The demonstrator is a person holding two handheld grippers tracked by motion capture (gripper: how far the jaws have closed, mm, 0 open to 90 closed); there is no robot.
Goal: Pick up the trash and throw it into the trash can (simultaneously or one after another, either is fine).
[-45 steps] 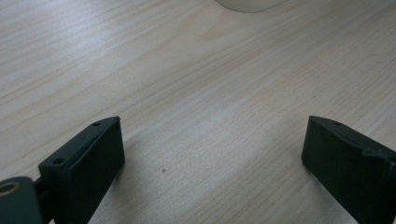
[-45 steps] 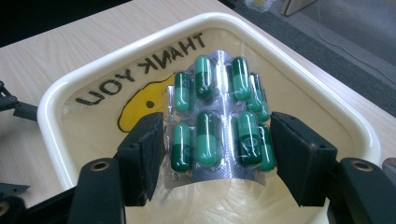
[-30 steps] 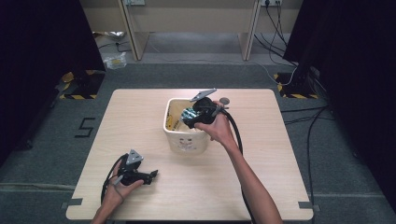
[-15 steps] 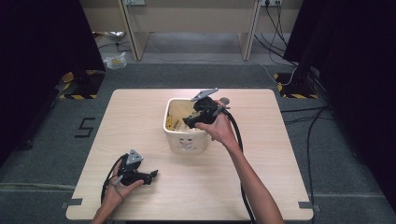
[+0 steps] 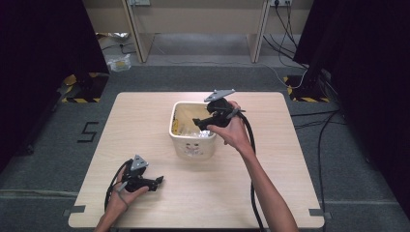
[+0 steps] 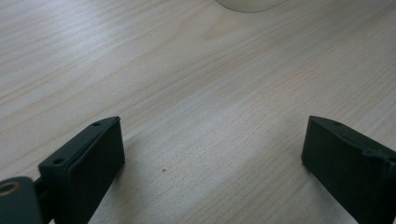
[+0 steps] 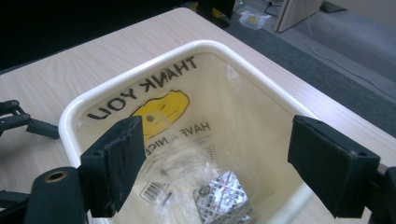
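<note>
Your left gripper [image 5: 155,181] rests on the table [image 5: 290,193] near you, jaws spread and empty. Farther off, your right gripper [image 5: 199,123] hangs over the 1 white bin [image 5: 193,145], jaws just widened, holding nothing. Inside lies 1 foil packet [image 7: 224,198]: light, crinkly, slippery; pinch its edge gently.

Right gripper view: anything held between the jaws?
No. The right gripper is open above the bin, with nothing between its jaws; a silver packet lies on the bin's bottom.
</note>
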